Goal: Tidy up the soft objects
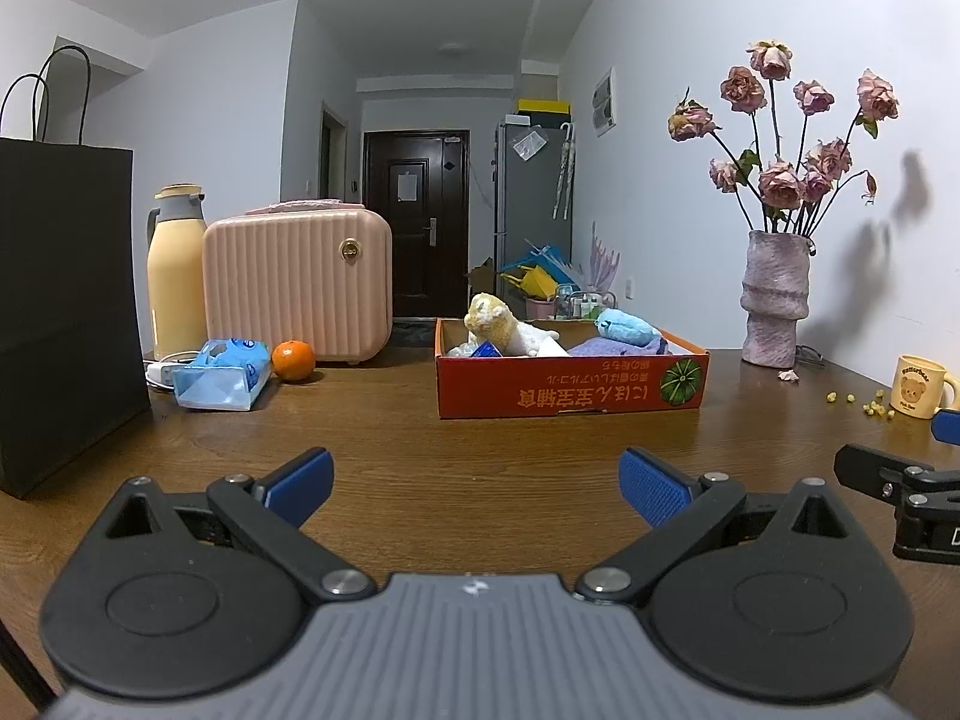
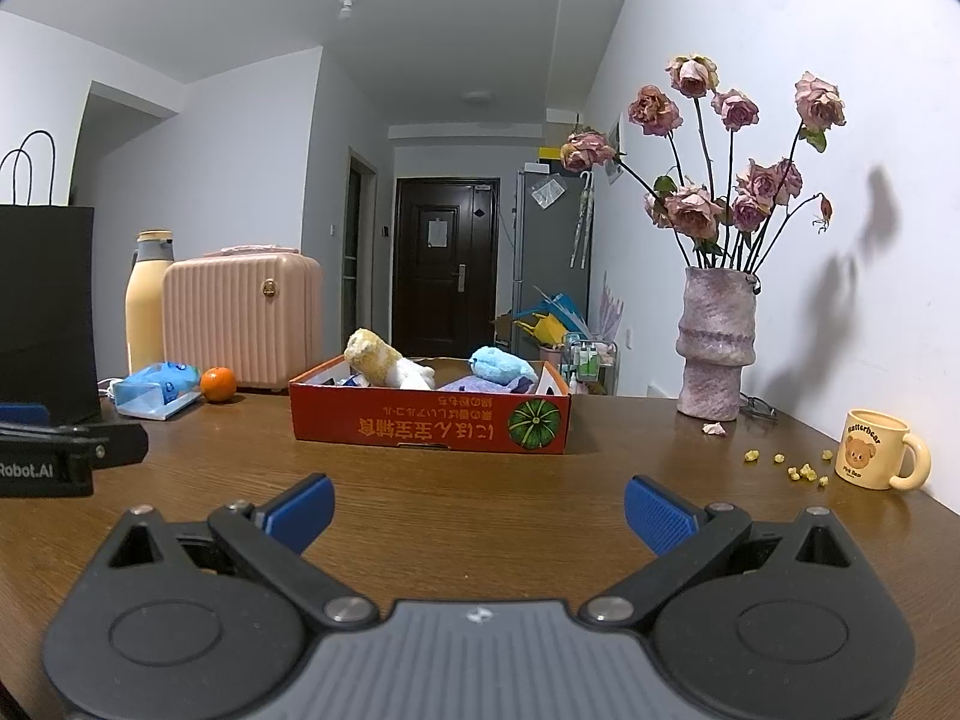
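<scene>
An orange cardboard box (image 1: 570,387) (image 2: 420,426) stands on the wooden table ahead of both grippers. In it lie a yellow-and-white plush toy (image 1: 498,324) (image 2: 378,357), a light blue plush (image 1: 627,325) (image 2: 501,365) and a purple towel (image 1: 606,348) (image 2: 465,385). My left gripper (image 1: 474,483) is open and empty above the table, well short of the box. My right gripper (image 2: 478,513) is open and empty too. The right gripper's body shows at the right edge of the left wrist view (image 1: 900,492).
At the left stand a black paper bag (image 1: 60,300), a yellow thermos (image 1: 175,276), a pink case (image 1: 297,285), a blue tissue pack (image 1: 222,375) and an orange (image 1: 293,360). At the right stand a vase of dried roses (image 2: 714,348), a bear mug (image 2: 876,450) and scattered crumbs (image 2: 798,468).
</scene>
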Demonstrator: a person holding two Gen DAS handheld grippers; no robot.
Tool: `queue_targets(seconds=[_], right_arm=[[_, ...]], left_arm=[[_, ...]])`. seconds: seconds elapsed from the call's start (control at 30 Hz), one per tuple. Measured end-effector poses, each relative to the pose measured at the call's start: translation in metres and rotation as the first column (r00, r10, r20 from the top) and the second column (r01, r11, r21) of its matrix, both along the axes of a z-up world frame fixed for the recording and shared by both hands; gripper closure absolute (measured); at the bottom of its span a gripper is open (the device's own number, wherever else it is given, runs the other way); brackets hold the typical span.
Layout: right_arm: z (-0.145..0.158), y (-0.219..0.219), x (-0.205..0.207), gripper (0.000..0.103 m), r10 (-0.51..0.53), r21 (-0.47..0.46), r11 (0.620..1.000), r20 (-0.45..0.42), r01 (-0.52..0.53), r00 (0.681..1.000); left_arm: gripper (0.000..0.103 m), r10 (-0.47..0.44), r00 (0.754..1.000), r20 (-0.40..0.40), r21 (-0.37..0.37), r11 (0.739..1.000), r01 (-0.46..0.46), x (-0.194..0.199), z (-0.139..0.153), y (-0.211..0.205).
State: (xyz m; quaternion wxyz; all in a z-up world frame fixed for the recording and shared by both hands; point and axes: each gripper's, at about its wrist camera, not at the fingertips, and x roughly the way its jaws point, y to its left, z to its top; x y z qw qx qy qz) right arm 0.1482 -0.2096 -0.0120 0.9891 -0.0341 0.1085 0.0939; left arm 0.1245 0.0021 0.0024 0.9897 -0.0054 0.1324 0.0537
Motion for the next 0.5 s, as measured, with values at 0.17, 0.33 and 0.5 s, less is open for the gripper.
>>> queue_targets(seconds=[0.17,0.33,0.5], right_arm=[[-0.0001,0.0,-0.0001,0.0,0.0,0.0,1.0,0.0,0.0,1.0],[-0.0001,0.0001,-0.0002,0.0,0.0,0.0,1.0,0.001,0.0,1.0],[0.0004,0.0004,-0.0005,0.0,0.001,0.0,1.0,0.002,-0.001,1.0]], left_arm=[[0.0,-0.002,1.0,0.002,0.002,1.0,0.002,-0.0009,0.0004,-0.0005],[0.0,-0.001,1.0,0.003,0.003,1.0,0.001,-0.0009,0.0004,-0.0005],[0.0,-0.004,1.0,0.006,0.005,1.0,0.004,-0.0013,0.001,-0.0011]])
